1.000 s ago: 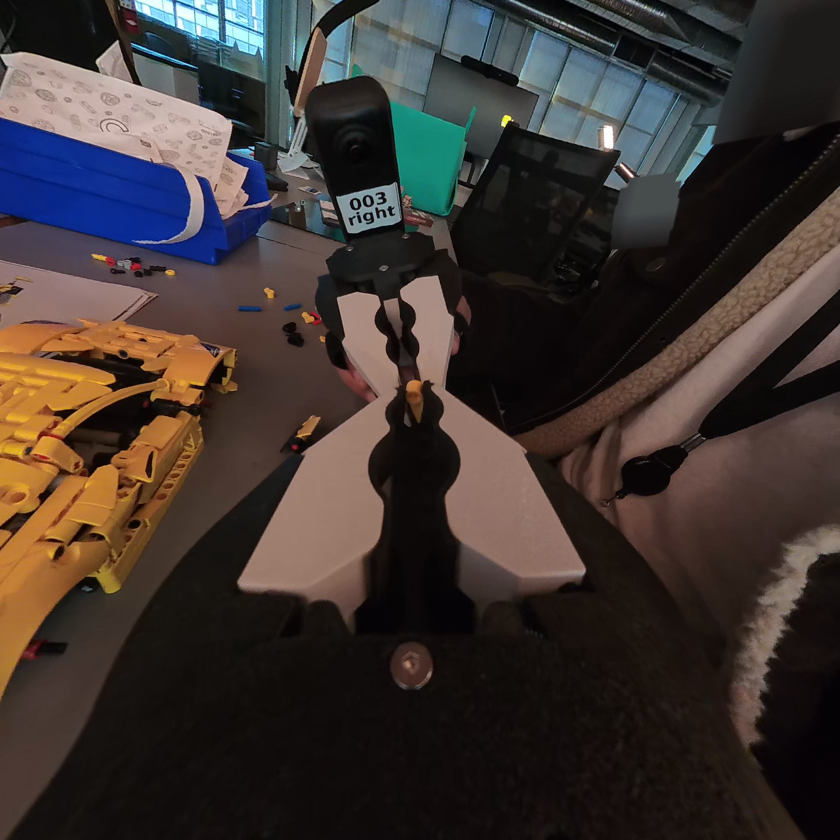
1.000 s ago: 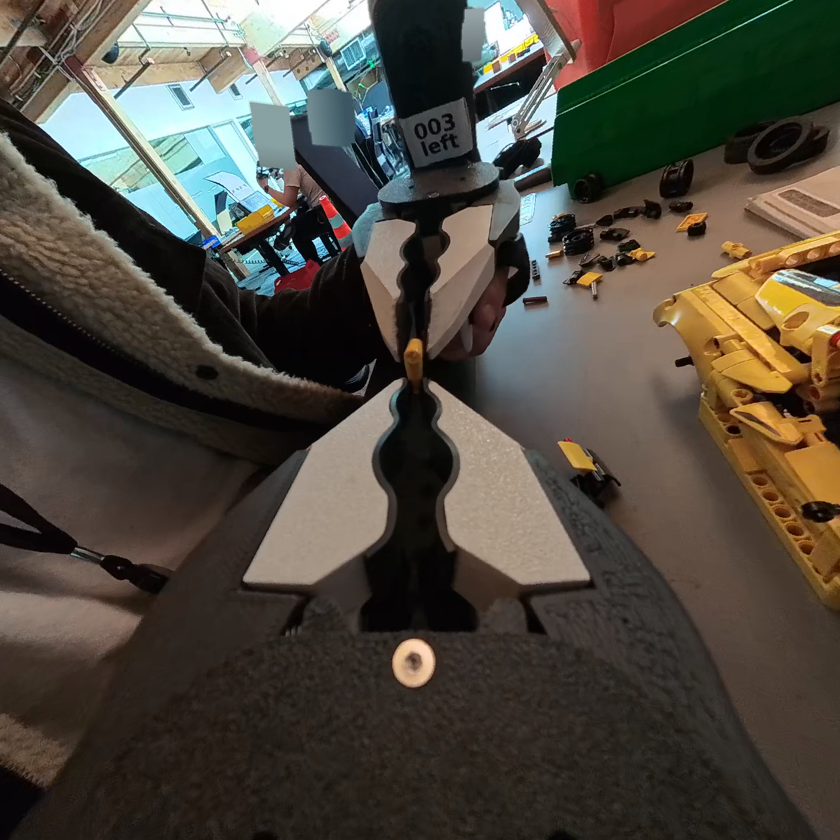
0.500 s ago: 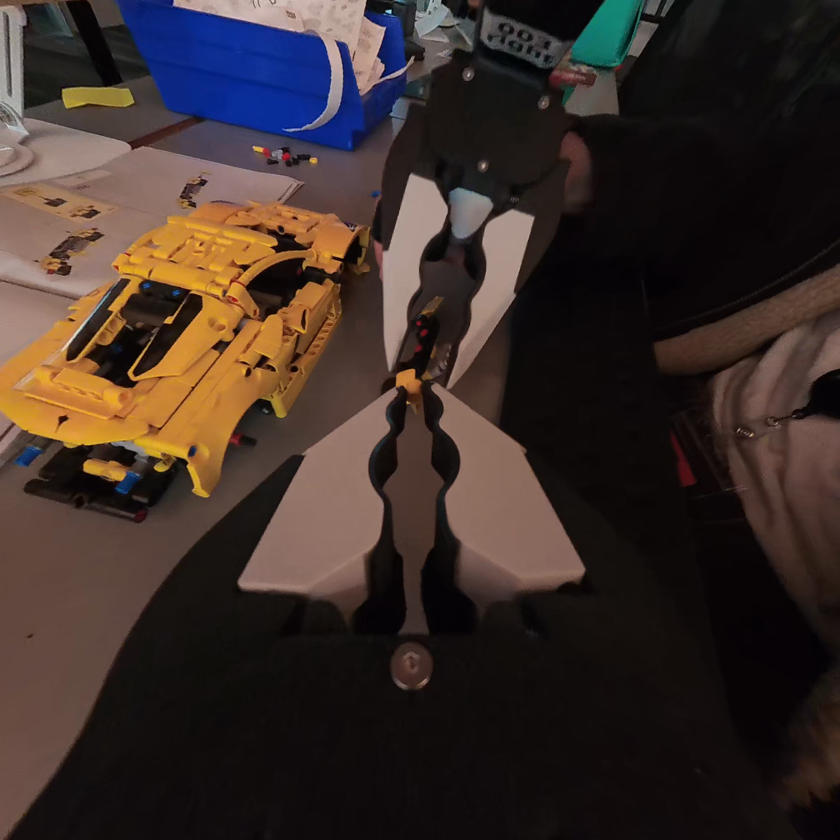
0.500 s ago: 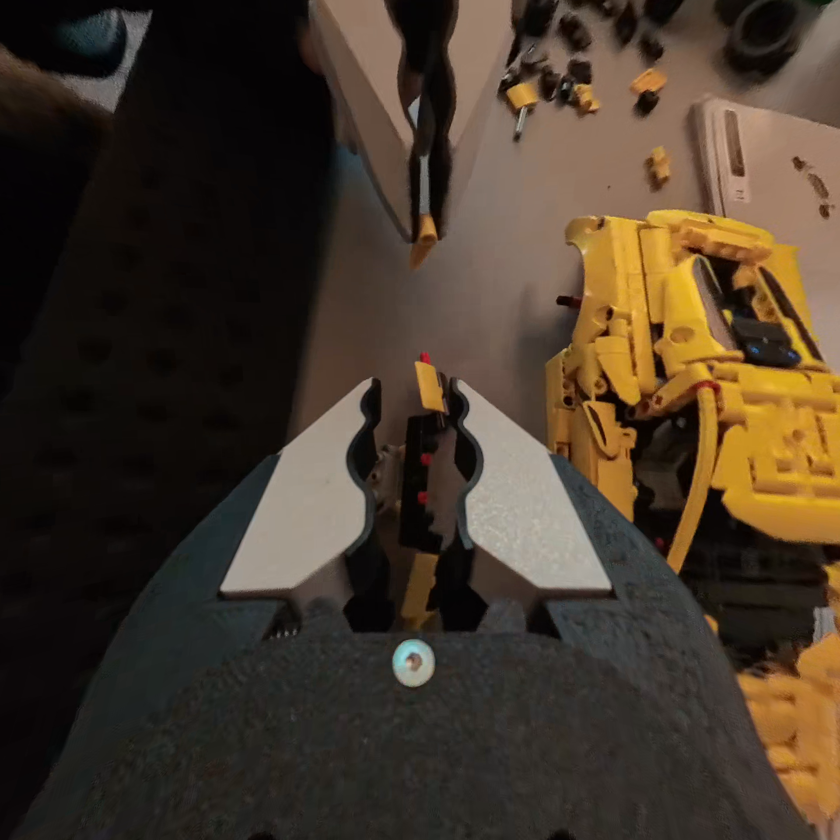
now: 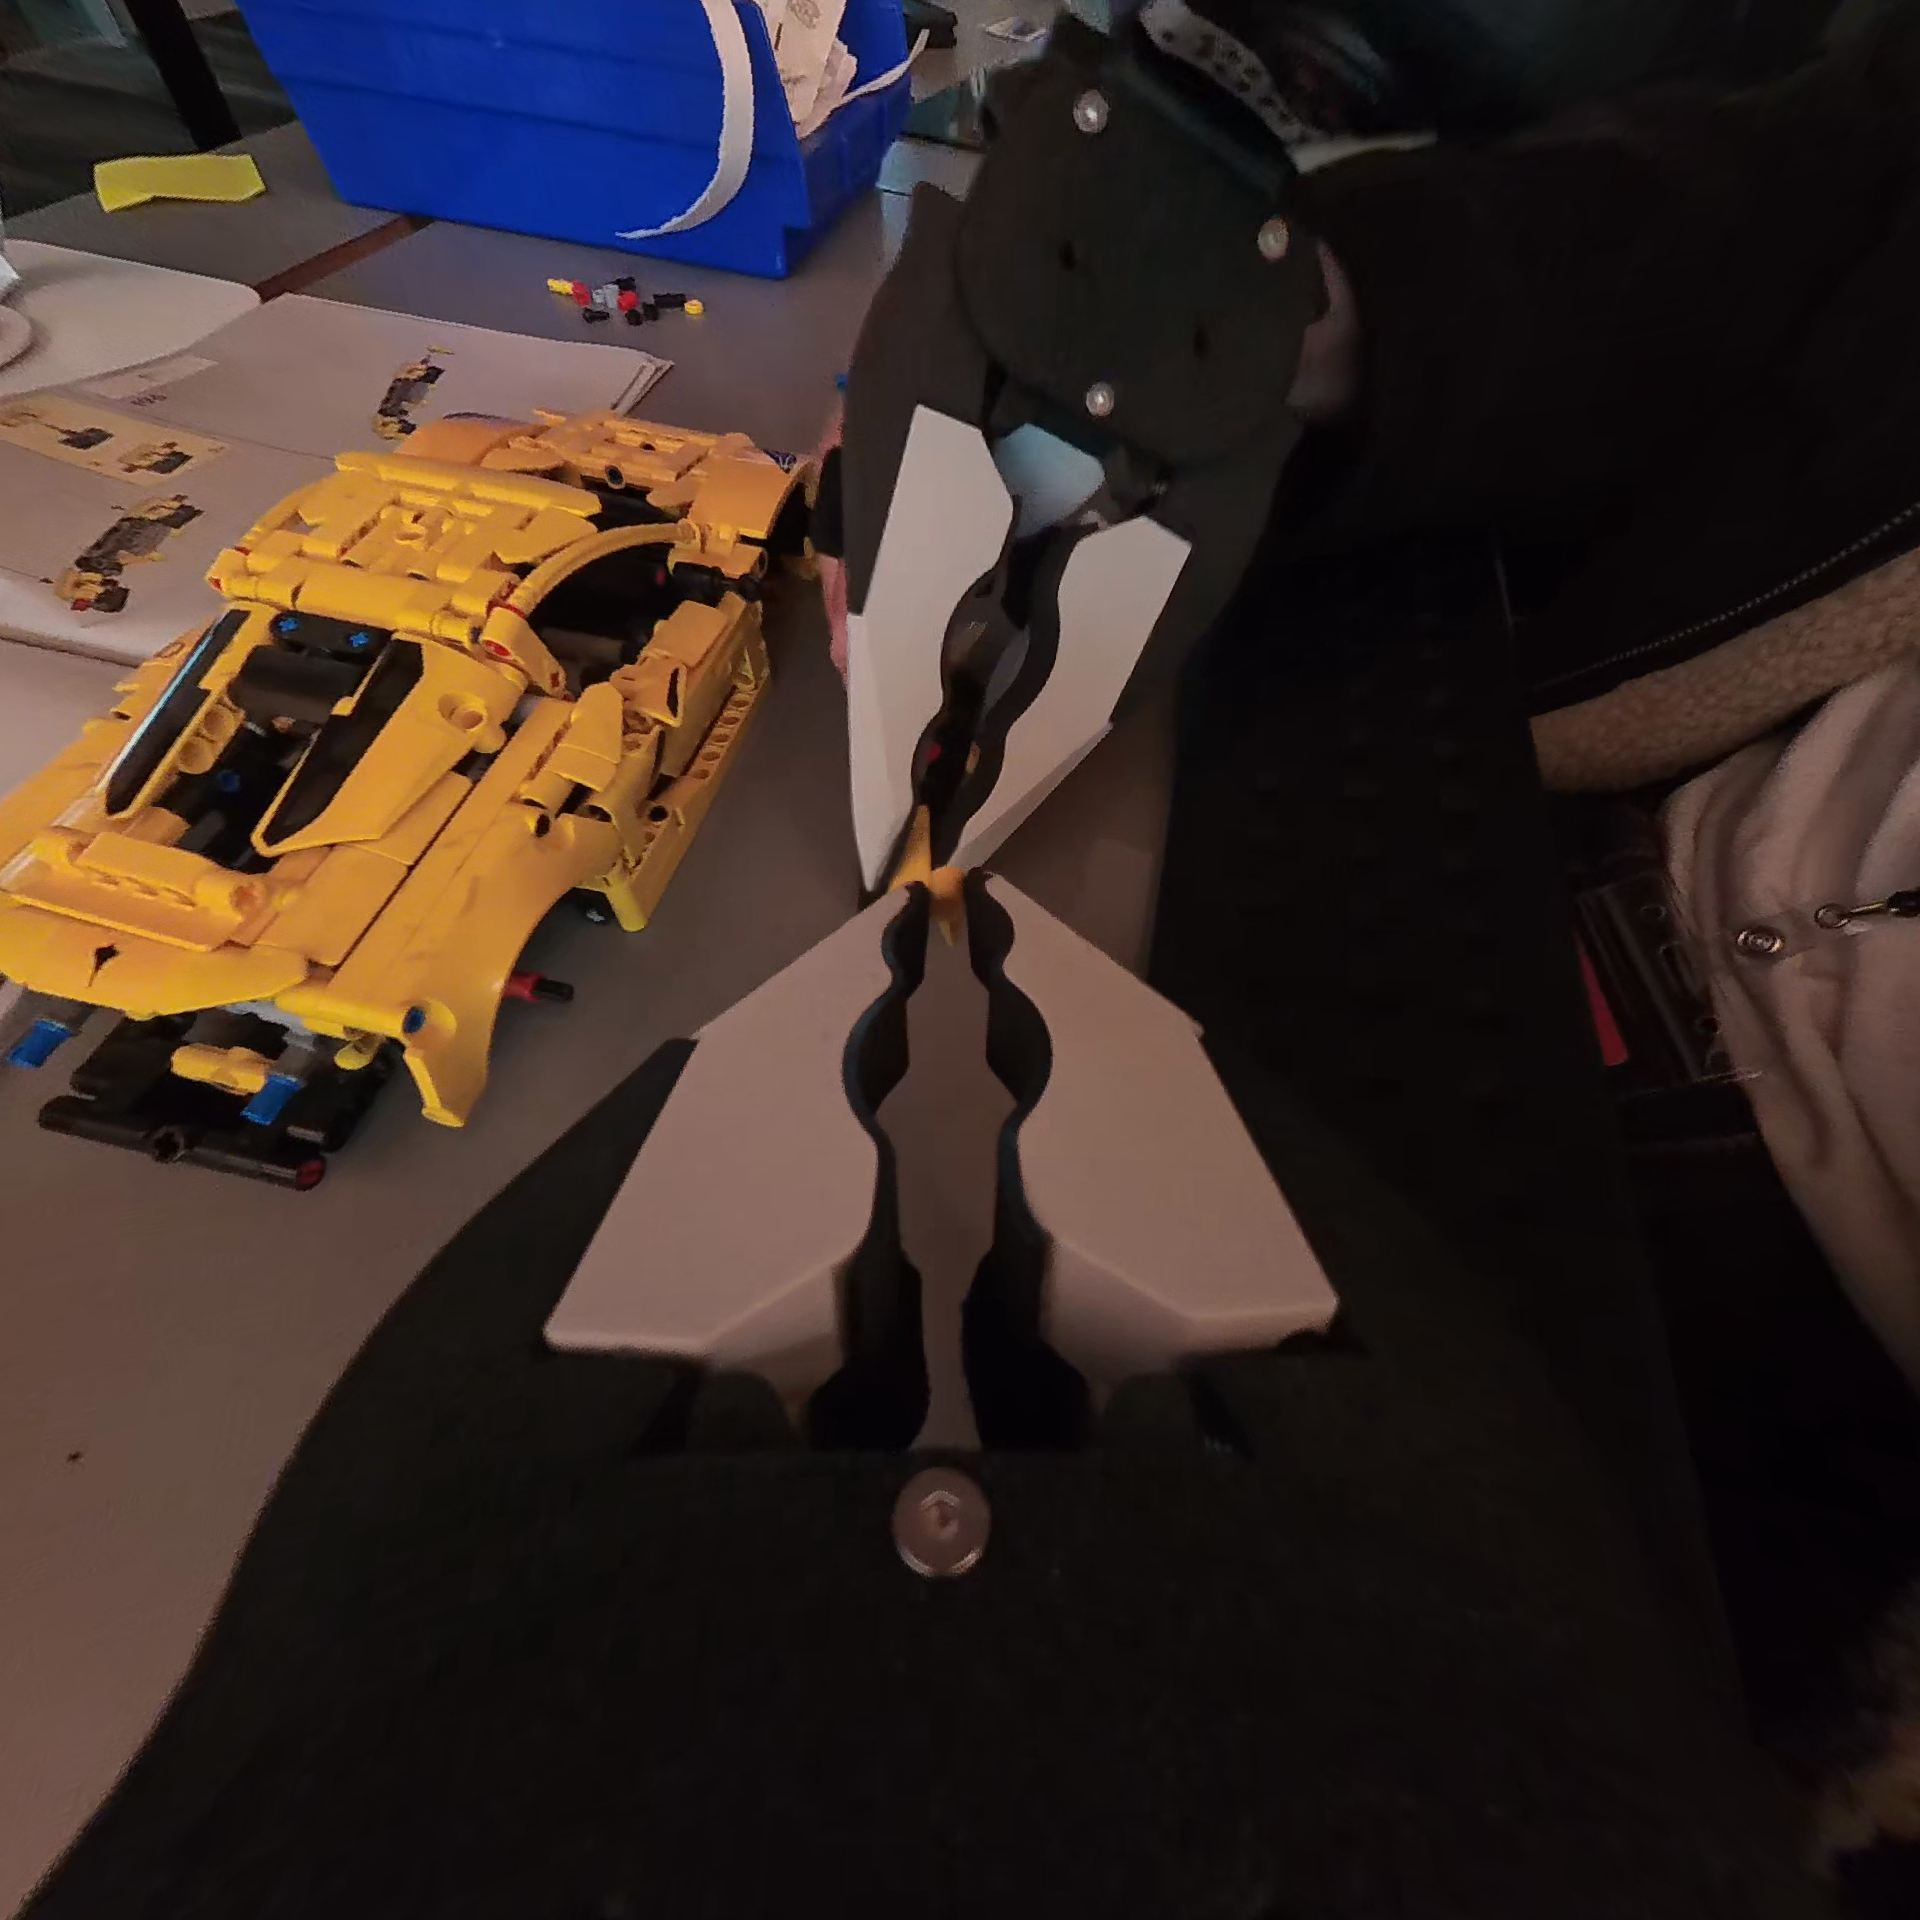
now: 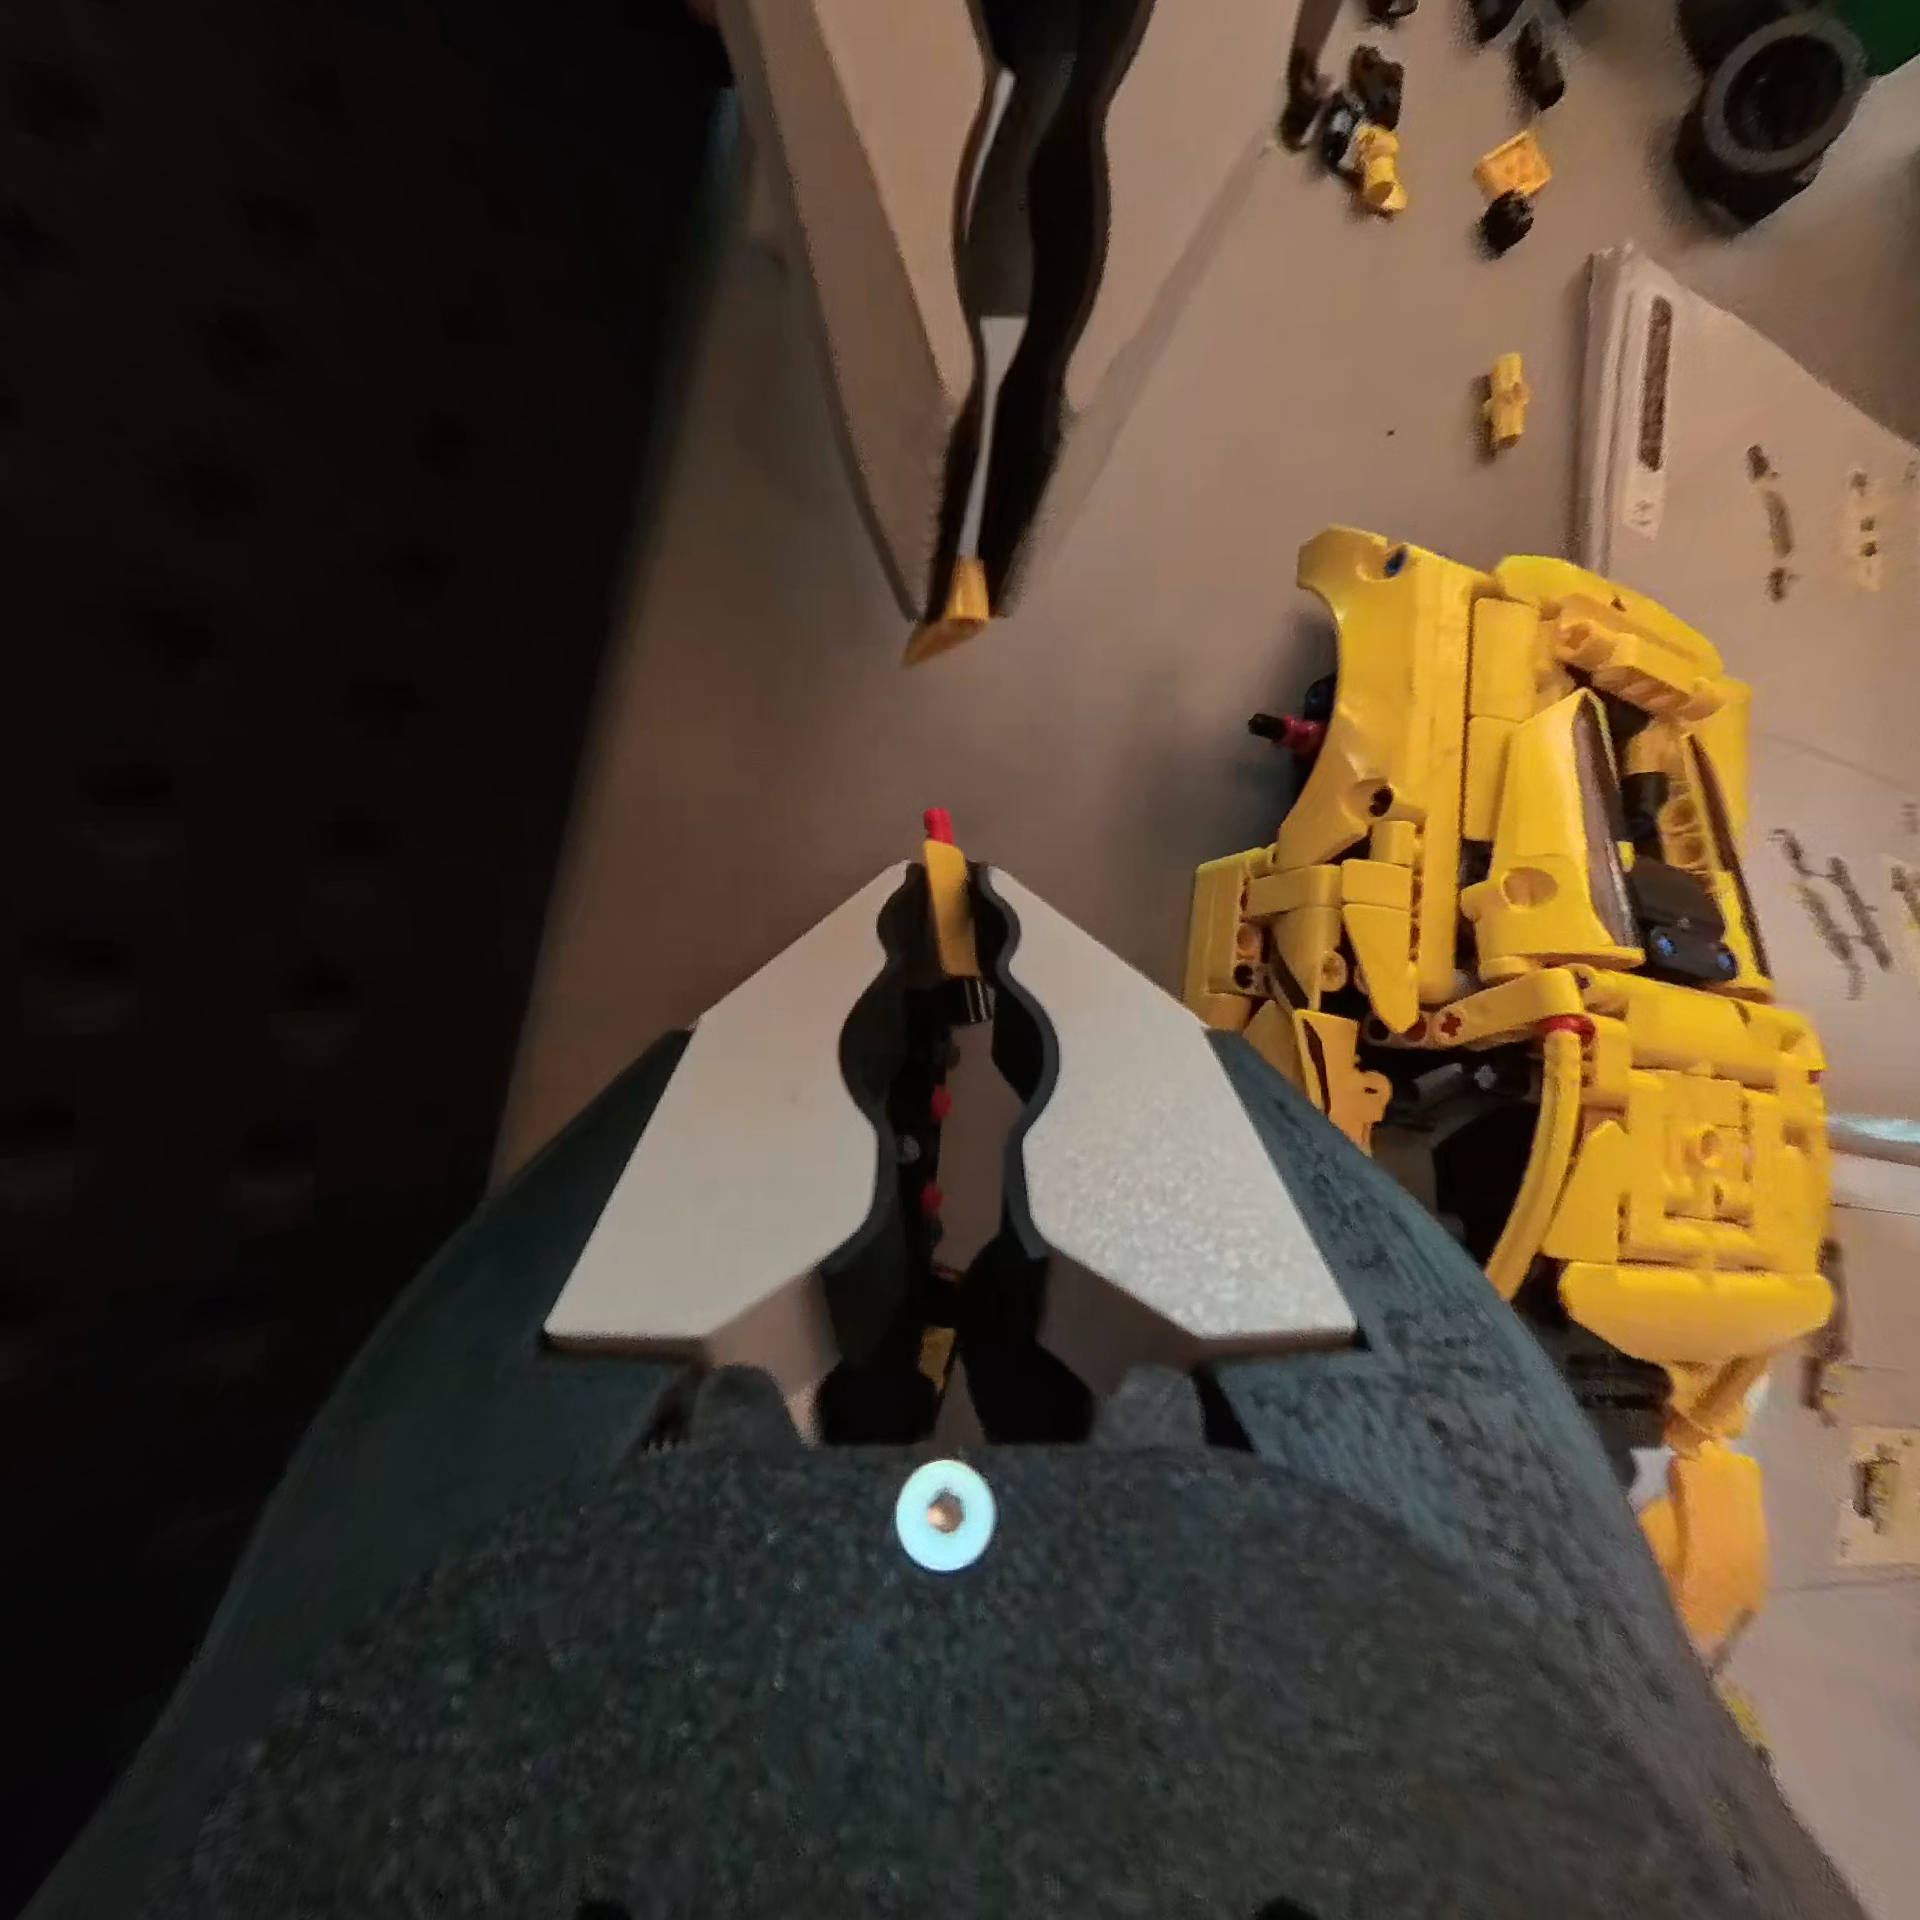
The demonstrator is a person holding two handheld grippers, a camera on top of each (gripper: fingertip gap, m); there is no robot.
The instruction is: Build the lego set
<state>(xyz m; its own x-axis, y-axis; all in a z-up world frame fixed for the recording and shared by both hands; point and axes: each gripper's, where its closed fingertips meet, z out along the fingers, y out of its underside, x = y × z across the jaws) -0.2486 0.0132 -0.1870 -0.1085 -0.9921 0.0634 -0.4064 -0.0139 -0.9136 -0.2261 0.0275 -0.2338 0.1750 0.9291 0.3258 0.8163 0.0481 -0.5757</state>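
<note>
Since half a second ago the two grippers have drawn closer, their tips now nearly meeting above the desk's near edge. Left gripper [image 5: 943, 883] has its jaws clenched on a small yellow piece [image 5: 943, 896], pinched right at the tips. Right gripper [image 6: 948, 873] has its jaws grasping a slim black and yellow sub-assembly [image 6: 948, 935] with red pins along it, one red pin poking out past the tips. In the right wrist view a gap shows between the two parts, so they look not yet joined.

On the desk [image 5: 208, 1351] the yellow car [image 5: 395, 717] sits beside the grippers, close to the near edge, with instruction sheets [image 5: 312, 384] behind it and a blue bin [image 5: 582, 114] toward the far edge. Bodywork, roof and rear look largely built. No wheels are seen on it; a black tyre [image 6: 1766, 114] and loose pieces [image 6: 1496, 177] lie toward the far edge. Judging by that, the build is well along, with this small part, the wheels and remaining bits left.
</note>
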